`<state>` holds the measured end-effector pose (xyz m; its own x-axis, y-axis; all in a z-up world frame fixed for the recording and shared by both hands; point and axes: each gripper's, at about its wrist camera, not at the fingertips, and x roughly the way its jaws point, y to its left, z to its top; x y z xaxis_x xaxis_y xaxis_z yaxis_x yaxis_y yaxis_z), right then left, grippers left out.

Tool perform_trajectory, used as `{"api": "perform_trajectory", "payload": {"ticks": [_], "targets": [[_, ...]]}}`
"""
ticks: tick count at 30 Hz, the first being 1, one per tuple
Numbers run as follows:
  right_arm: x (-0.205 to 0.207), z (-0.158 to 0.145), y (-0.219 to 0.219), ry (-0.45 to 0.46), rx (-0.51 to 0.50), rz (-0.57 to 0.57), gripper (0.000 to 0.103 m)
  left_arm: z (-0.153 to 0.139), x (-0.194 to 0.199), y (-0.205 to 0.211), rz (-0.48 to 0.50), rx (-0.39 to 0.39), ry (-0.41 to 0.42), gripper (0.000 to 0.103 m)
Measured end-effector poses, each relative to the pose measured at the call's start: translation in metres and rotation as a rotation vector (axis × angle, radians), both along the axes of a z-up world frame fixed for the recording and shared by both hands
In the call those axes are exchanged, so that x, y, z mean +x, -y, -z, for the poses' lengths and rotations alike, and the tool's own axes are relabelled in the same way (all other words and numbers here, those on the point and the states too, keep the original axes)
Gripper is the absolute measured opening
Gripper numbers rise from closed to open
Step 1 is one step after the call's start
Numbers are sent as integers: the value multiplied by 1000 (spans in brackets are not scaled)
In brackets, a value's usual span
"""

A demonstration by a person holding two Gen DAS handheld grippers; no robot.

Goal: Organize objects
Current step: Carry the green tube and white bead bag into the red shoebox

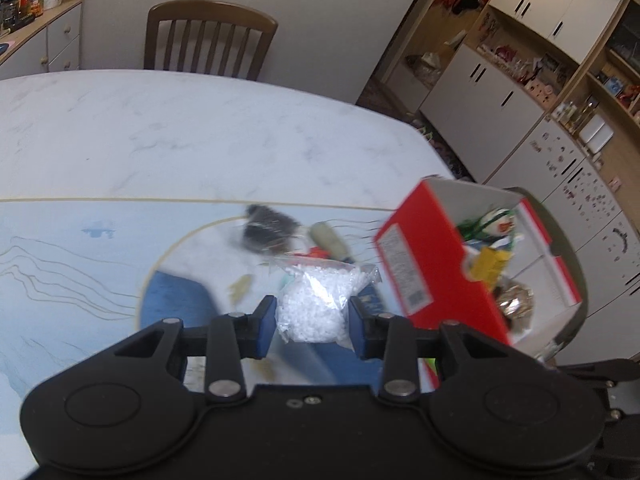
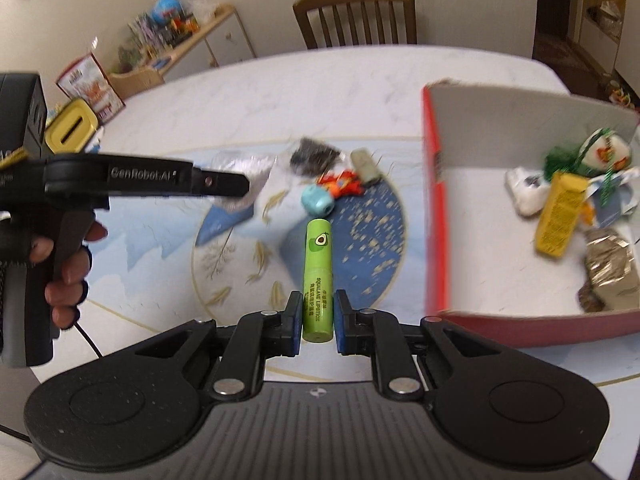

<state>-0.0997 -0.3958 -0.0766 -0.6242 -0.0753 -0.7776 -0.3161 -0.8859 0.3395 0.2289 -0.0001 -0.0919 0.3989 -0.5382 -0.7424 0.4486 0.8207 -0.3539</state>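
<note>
Left wrist view showed the left tool (image 1: 312,326) clamped on a clear bag of white beads (image 1: 316,306), carried above the bench (image 1: 160,128) just left of the red box (image 1: 432,264). The slack plastic could slip from the pads, or the bag could snag on the box's near wall, if it was swung across too low. The right tool (image 2: 316,322) gripped the lower end of a green lipstick tube (image 2: 317,276), which stuck forward over the blue mat (image 2: 372,232); held so near its end, it could pivot or drop before reaching the box (image 2: 434,200) to its right.
</note>
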Motion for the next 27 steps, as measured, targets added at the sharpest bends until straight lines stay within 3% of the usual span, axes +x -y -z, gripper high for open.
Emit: {"api": "perform_trajectory", "payload": {"ticks": [15, 27], "targets": [[65, -9, -92, -67, 20, 126, 15, -32, -38, 104, 98, -19, 52, 35], [109, 6, -165, -48, 59, 255, 15, -24, -51, 187, 161, 32, 58, 35]]}}
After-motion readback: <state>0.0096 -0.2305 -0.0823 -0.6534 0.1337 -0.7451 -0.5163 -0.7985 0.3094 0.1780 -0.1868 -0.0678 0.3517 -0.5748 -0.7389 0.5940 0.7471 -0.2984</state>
